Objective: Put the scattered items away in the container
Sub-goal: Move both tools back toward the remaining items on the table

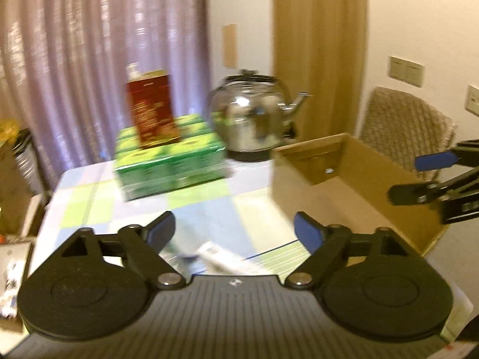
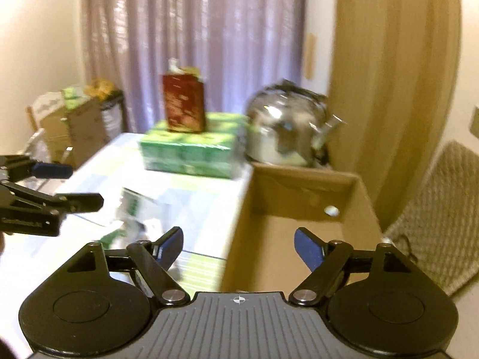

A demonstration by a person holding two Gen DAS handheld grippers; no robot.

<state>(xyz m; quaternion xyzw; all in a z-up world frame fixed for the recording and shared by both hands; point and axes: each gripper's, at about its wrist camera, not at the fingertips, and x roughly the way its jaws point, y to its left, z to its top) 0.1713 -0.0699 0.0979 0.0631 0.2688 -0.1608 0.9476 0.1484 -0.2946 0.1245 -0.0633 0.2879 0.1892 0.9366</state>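
The table (image 1: 89,197), under a checked cloth, fills the middle of both views, and the task looks barely begun. The cardboard box (image 1: 353,179), the likely container, sits open at about 3 o'clock in the left wrist view and at 1 o'clock in the right wrist view; the part of its floor that shows is bare, so nothing appears tidied in yet. At 11 o'clock a green pack (image 1: 170,161) lies on the table with a red carton (image 1: 154,110) standing on it, and a steel kettle (image 1: 254,116) stands at 12 o'clock just beside the box; I cannot tell whether these count as scattered. The smaller loose items are the work left: a white packet (image 1: 224,257), blurred, lies on the cloth at 6 o'clock, just past the left gripper (image 1: 235,233), whose jaws stand wide and empty. In the right wrist view blurred green-and-white packets (image 2: 134,209) lie at 9 o'clock, left of the right gripper (image 2: 238,246), also spread wide and holding nothing, hovering at the box's near left edge.
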